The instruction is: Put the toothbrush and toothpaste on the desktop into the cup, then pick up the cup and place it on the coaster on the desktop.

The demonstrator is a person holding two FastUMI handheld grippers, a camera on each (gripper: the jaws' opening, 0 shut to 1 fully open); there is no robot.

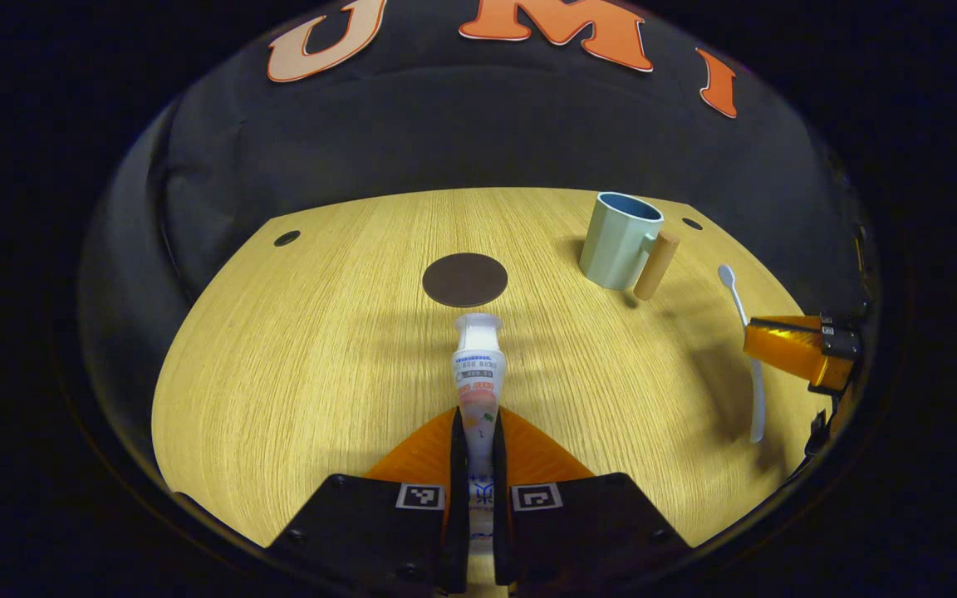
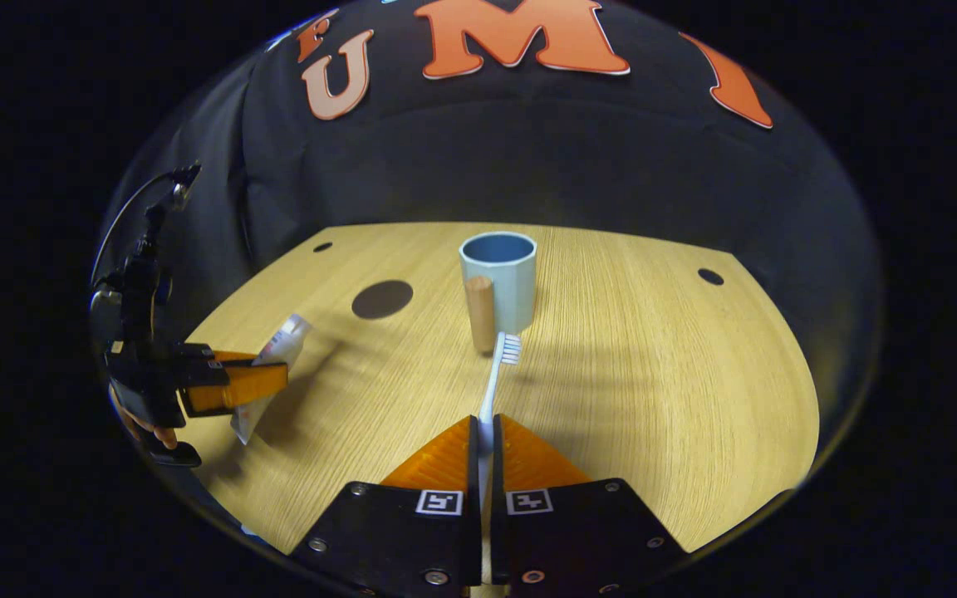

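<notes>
Toothpaste (image 1: 478,378) was clamped in left gripper (image 1: 478,423), frame bottom centre; right gripper (image 2: 484,428) had closed on toothbrush (image 2: 497,374), cup (image 2: 502,278) beyond.

in the left gripper view: toothpaste (image 1: 478,378) between the fingers of left gripper (image 1: 478,428), cap forward. coaster (image 1: 464,279) just beyond the cap, on desktop (image 1: 296,374). cup (image 1: 618,241) farther right. toothbrush (image 1: 746,349) at far right, held by right gripper (image 2: 485,432), its head near the cup.

Bright overhead light; soft shadows; fisheye-bent edges.
</notes>
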